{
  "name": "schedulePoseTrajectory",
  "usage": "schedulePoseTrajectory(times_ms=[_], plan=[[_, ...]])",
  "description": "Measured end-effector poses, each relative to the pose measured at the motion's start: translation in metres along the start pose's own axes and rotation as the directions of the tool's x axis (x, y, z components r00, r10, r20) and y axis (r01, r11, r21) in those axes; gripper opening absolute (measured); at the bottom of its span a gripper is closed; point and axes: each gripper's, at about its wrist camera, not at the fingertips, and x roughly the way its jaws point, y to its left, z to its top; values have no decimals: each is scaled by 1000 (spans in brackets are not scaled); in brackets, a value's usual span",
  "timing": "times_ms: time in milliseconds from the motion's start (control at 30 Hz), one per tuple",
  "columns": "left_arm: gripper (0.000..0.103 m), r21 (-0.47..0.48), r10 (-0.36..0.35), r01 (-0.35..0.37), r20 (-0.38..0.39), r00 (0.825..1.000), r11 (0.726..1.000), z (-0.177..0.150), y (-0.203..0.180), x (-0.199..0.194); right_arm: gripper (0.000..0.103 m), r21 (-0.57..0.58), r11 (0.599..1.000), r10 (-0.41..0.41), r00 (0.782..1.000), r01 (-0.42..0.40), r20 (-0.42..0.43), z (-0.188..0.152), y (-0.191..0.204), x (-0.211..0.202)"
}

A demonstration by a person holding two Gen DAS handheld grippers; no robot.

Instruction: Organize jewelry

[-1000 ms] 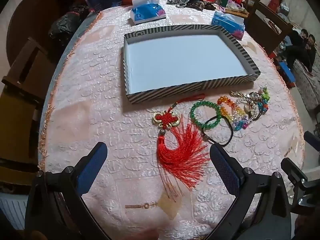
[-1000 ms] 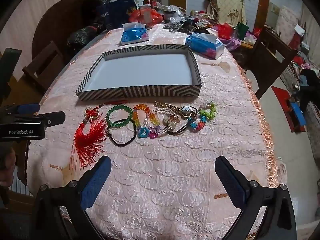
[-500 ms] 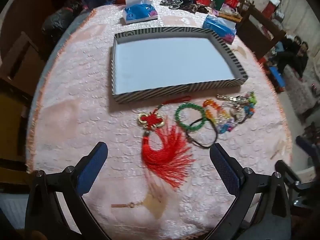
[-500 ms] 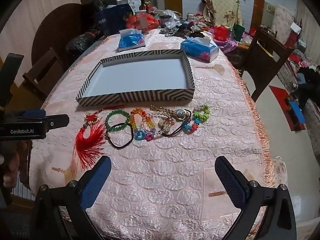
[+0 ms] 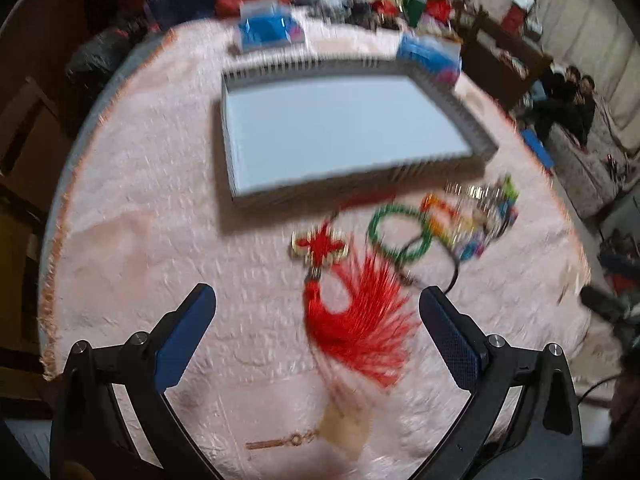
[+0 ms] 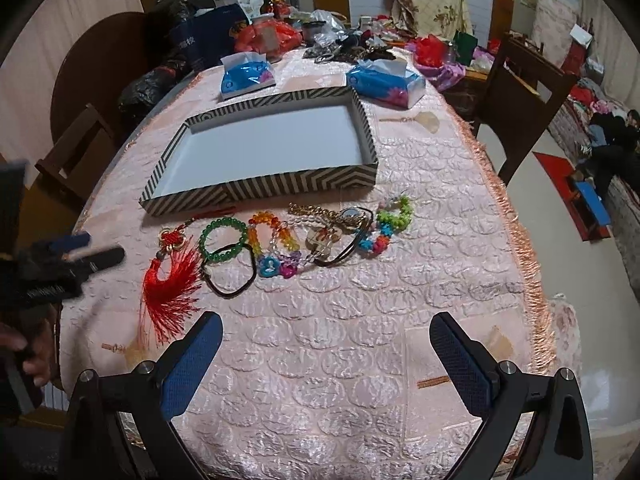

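Left gripper (image 5: 316, 312) now nearer red tassel (image 5: 356, 316), wide apart.

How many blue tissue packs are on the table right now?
2. One blue tissue pack sits beyond the striped tray's far-left corner; the other lies beyond its far-right corner. Rear clutter may hide more.

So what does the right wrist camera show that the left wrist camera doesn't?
Only the right wrist view shows sharply the multicoloured bead bracelet at the row's right end, and the left gripper from outside, held over the table's left edge. Only the left wrist view shows the red tassel knot between its own open fingers, though blurred. Both share the empty striped tray, green bead bracelet and black hair tie.
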Motion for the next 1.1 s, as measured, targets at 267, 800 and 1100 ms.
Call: schedulePoseTrajectory(times_ms=[267,800,1100], plan=[[99,-39,20,-22,-53,998,999,-7,16,26,103,5,1000,-2,1000,2,-25,4,3,12],[71,-21,2,-7,-190,982,1000,-13,5,64,103,31,1000,-1,997,4,-75,5,0,33],[79,31,36,-31,-211,977,999,-14,-9,71,103,34,999,11,996,-8,-87,10,0,41]])
